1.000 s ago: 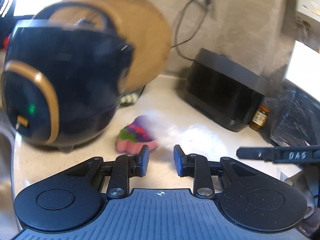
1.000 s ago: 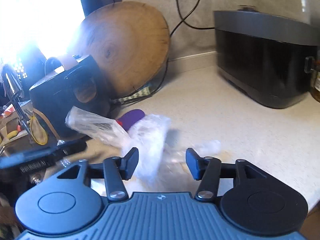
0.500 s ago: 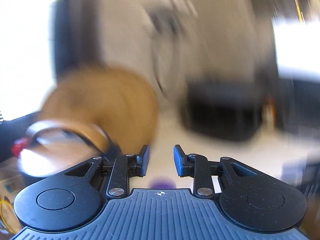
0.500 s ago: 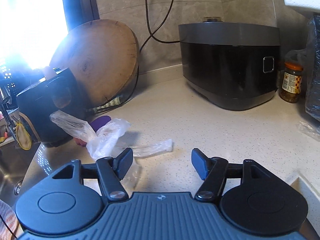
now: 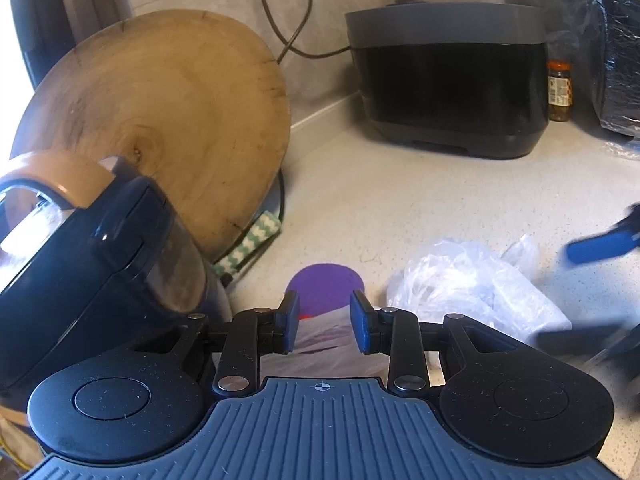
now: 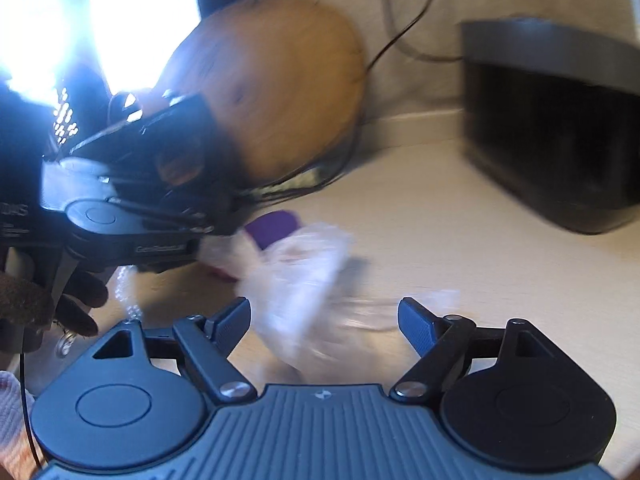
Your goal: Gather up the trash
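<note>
Crumpled clear plastic wrap (image 5: 472,292) lies on the pale countertop (image 5: 400,200), blurred in the right wrist view (image 6: 304,280). A purple wrapper (image 5: 326,286) lies beside it, also in the right wrist view (image 6: 274,226). My left gripper (image 5: 325,327) hovers low over the plastic and purple wrapper, fingers slightly apart, holding nothing. It shows at the left in the right wrist view (image 6: 132,232). My right gripper (image 6: 325,322) is wide open just before the plastic; its blue fingertip (image 5: 600,244) shows at the right in the left wrist view.
A dark blue appliance with a tan handle (image 5: 80,248) stands left. A round wooden board (image 5: 168,112) leans on the wall behind it. A black cooker (image 5: 448,80) and a jar (image 5: 559,90) stand at the back right. A green-white cloth (image 5: 252,240) lies under the board.
My left gripper swung up and came back down over the purple wrapper and plastic. My right gripper pulled back, opened wider, and now closes in on the plastic again.
</note>
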